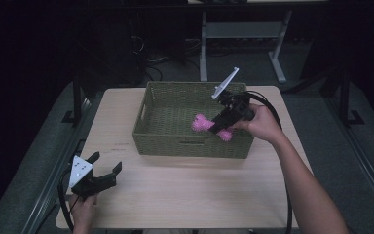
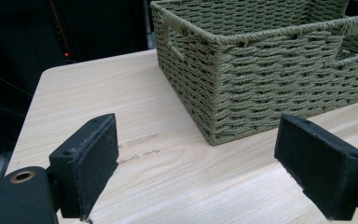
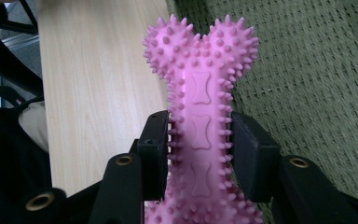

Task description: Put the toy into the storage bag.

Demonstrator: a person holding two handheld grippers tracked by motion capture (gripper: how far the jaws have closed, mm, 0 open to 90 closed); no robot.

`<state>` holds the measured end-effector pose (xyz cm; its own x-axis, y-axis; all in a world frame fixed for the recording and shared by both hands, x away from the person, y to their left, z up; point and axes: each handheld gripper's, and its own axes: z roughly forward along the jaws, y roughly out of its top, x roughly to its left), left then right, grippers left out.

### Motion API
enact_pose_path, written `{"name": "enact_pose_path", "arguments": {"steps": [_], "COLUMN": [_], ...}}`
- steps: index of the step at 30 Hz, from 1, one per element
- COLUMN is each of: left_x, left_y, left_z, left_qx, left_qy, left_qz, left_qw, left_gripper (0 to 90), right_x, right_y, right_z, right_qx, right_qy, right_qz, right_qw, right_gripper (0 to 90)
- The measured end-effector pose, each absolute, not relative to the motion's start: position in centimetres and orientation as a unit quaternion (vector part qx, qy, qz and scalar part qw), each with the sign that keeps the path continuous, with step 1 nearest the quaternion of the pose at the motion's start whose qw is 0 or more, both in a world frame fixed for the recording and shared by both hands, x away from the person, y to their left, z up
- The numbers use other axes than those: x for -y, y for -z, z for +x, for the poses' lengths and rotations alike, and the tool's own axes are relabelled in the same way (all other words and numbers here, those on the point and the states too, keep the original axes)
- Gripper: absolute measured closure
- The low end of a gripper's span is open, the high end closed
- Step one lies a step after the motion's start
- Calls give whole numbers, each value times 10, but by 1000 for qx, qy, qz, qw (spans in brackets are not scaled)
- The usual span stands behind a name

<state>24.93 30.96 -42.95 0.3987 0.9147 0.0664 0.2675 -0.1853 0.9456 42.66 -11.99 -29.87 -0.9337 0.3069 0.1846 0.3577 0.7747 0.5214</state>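
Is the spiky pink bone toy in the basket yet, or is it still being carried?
Not quite. The right gripper holds the spiky pink rubber bone toy by its middle, above the woven green basket. Letting go is left. The left gripper waits open over the pale wooden table.

We see a pink spiky bone toy [image 1: 205,125], knobbed at both ends with small bone shapes embossed along its shaft, clamped at mid-shaft between the jaws of the right tongs [image 1: 217,126]. It hangs tilted over the inside of a green woven basket [image 1: 168,144], toward the basket's 4 o'clock corner. The basket stands at the desk's [image 1: 185,195] 12 o'clock side.
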Motion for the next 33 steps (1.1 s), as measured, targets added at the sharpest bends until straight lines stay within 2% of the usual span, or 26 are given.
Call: {"name": "enact_pose_path", "arguments": {"steps": [33], "left_x": [-311], "left_y": [429], "left_z": [249], "left_qx": [-428], "left_qy": [-342], "left_qz": [689], "left_qw": [475], "left_gripper": [130], "right_x": [117], "right_y": [320], "right_z": [463], "right_qx": [937], "right_qy": [271], "right_qz": [-212], "right_qw": [56], "right_gripper": [580]}}
